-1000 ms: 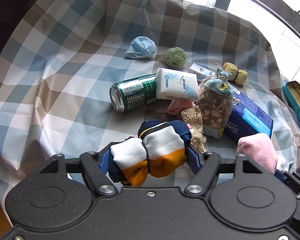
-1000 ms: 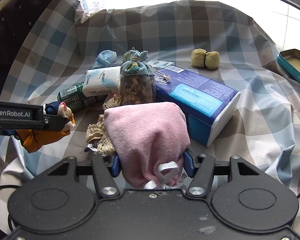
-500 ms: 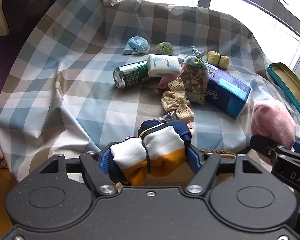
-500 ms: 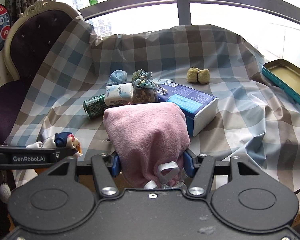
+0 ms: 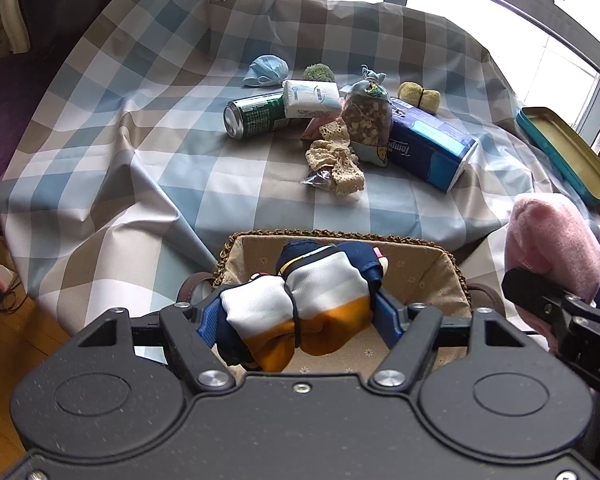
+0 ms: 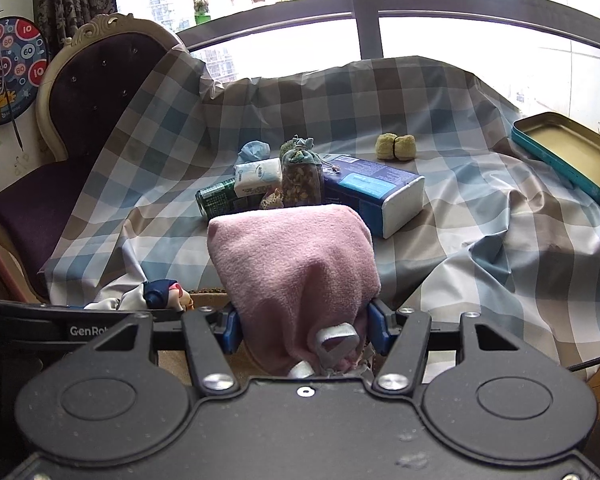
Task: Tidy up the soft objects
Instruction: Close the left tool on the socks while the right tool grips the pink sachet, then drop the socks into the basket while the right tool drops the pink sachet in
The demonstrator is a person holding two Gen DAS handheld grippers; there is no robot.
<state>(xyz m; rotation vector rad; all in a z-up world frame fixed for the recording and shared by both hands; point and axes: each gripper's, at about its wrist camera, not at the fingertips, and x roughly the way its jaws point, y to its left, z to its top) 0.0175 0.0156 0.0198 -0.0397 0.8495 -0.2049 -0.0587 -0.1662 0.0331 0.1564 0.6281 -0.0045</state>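
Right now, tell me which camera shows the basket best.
The left wrist view: the basket sits just below the left gripper, its woven rim and lined inside exposed. The right wrist view shows only slivers of it behind the pink cloth and gripper body.

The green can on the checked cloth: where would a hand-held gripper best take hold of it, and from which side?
Grip the green can across the middle of its round body, coming down from above. It lies on its side, its end facing the camera, and a white tissue pack rests against its far part, so the near half of the body is the free part. Fingers should close across the width, not end to end.
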